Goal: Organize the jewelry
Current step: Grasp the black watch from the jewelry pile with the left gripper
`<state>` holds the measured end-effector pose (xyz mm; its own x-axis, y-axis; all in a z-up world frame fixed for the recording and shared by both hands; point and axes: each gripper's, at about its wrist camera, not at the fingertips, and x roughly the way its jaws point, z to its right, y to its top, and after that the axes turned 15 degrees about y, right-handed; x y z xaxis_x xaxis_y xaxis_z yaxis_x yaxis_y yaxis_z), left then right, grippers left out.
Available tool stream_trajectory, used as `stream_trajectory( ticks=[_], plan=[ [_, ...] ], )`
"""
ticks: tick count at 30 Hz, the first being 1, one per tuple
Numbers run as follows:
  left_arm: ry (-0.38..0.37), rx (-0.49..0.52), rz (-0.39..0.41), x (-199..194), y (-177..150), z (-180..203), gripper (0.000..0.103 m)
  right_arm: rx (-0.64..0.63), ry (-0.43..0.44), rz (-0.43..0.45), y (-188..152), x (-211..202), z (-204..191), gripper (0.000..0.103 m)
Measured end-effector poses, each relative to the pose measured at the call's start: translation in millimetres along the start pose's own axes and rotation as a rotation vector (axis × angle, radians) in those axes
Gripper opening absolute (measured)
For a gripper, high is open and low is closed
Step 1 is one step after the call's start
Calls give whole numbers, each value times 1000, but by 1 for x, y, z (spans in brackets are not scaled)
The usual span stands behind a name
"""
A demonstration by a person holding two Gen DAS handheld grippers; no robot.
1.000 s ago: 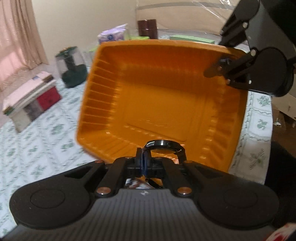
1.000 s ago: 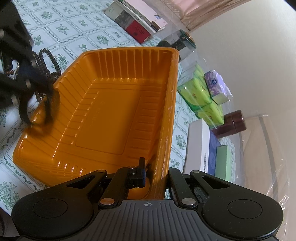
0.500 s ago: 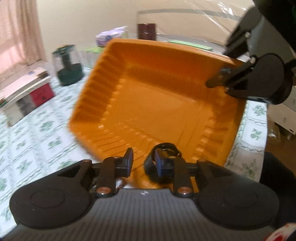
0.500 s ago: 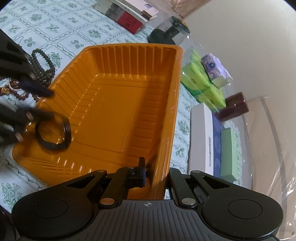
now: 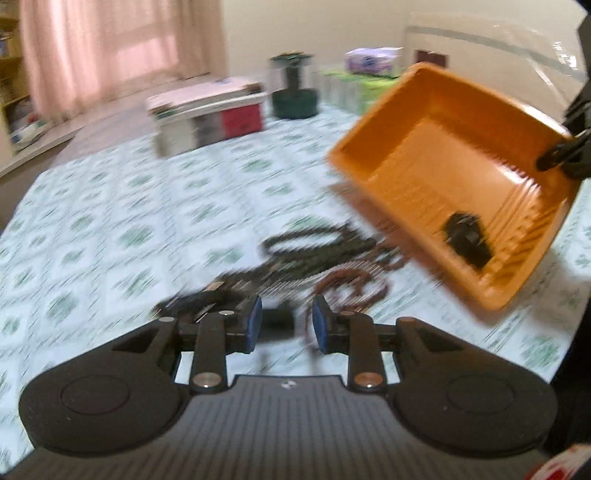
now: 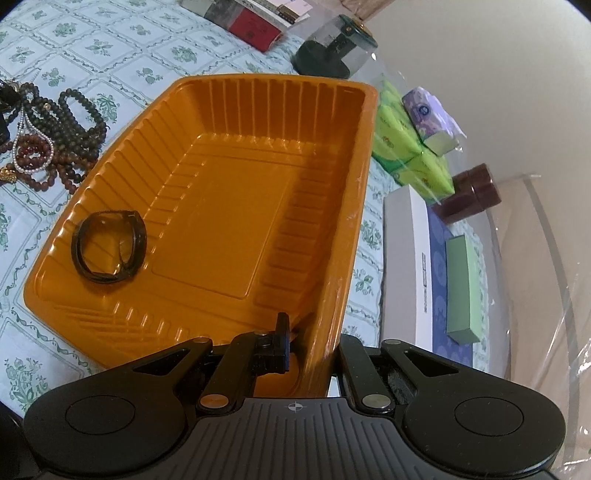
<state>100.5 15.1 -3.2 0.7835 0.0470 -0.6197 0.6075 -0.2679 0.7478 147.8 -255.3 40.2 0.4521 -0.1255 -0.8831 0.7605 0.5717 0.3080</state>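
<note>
Swinging back to the bead pile (image 5: 332,254) w/ empty left gripper (image 5: 286,325), jaws having just opened — black bangle (image 6: 110,246) now lying in the orange tray (image 6: 229,206); right gripper (image 6: 314,350) jaws clamping tray's rim.

In the right wrist view, the bangle (image 6: 109,246) lies in the tray (image 6: 229,206), in its near left corner. The right gripper (image 6: 310,354) clamps the tray's near right wall. Left of the tray, a heap of bead necklaces (image 6: 55,136) lies on the tablecloth (image 6: 110,48). Behind the tray stand a lidded jar (image 6: 334,46) and stacked books (image 6: 255,18); to its right lie tissue packs (image 6: 410,144) and a flat box (image 6: 410,266). The left gripper (image 5: 286,323) hangs over the beads.
</note>
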Motion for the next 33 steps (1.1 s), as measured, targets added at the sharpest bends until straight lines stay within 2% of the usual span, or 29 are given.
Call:
stream_trajectory(
  ticks=[4,9,11,13,15,19,25,33],
  plan=[
    [39,-13,-30,1,-18,-16,26,13,7,-11,-1,1,2,7],
    [60,-18,-52,10,-27,-15,27,16,8,-13,-1,1,1,7],
    [71,-26,-44,13,-27,-14,40,15,8,-12,-1,1,1,7],
    [100,-40,-21,17,-25,-11,77,15,8,-11,-1,1,1,7],
    [123,-39,27,18,-23,-6,88,14,9,-10,-2,1,1,7],
    [108,-21,41,26,-21,5,88,10,10,-7,-2,1,1,7],
    [125,26,46,39,-23,20,88,9,13,-4,-2,1,3,7],
    [138,-14,34,45,-23,16,79,6,12,-1,-2,2,3,8]
  ],
)
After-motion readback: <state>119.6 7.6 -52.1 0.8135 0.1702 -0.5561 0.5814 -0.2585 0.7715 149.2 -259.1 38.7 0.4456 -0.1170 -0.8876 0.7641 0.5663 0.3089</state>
